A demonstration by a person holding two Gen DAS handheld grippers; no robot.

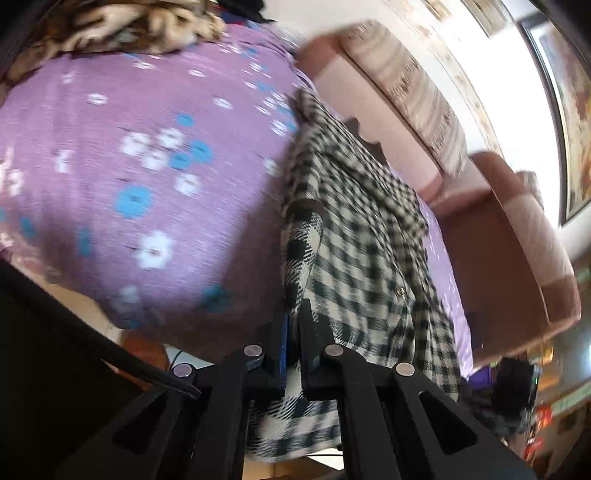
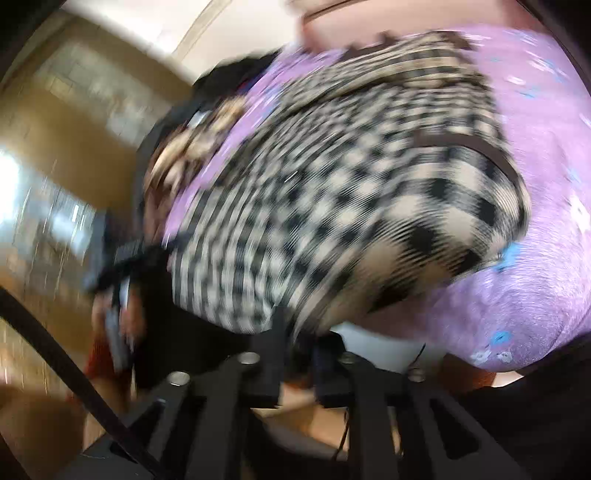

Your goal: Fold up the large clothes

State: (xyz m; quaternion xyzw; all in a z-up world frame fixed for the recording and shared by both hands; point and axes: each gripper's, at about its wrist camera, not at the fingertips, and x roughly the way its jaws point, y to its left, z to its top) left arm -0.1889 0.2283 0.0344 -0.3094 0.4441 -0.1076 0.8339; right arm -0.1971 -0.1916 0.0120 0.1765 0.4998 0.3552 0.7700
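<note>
A black-and-white checked garment [image 1: 362, 236] with brown trim lies along the right side of a bed covered by a purple flowered sheet [image 1: 122, 155]. My left gripper [image 1: 293, 332] is shut on the garment's near edge, and cloth hangs down between its fingers. In the blurred right wrist view the same checked garment [image 2: 332, 192] spreads over the purple sheet [image 2: 535, 258]. My right gripper [image 2: 297, 332] is shut on the garment's near edge at the bed's edge.
A pink and brown sofa [image 1: 491, 221] with a striped cushion [image 1: 410, 88] stands beyond the bed. A leopard-print cloth [image 1: 122, 26] lies at the bed's far end. A dark pile [image 2: 229, 92] lies past the garment. Wooden floor [image 2: 44, 258] shows at the left.
</note>
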